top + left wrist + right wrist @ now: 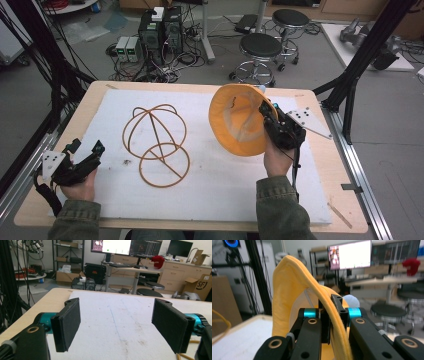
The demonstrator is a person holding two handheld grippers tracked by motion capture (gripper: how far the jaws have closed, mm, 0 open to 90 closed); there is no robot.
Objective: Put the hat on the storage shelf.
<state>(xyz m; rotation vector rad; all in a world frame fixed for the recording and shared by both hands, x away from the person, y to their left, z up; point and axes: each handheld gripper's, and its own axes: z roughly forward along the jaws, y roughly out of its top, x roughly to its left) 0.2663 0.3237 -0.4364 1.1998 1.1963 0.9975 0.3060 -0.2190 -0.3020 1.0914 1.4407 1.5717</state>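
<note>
The brim of a floppy orange fabric hat (pixel 239 120) is clamped in the right gripper (pixel 267 114) and held raised above the white foam mat (pixel 220 175). The orange wire hat stand (pixel 157 145) lies left of it, apart. The left gripper (pixel 95 150), jaws spread and empty, is held near the mat's left edge (pixel 67 293). The hat's crown is hidden.

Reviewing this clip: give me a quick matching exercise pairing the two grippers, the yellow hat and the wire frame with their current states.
Things:
1. left gripper
2. right gripper
3. yellow hat
4. wire frame

States:
A. lying on the white mat, untouched
B. jaws wide apart, holding nothing
C. lifted off the table, brim pinched
D. jaws clamped on fabric

Pairs: 1-B, 2-D, 3-C, 4-A
</note>
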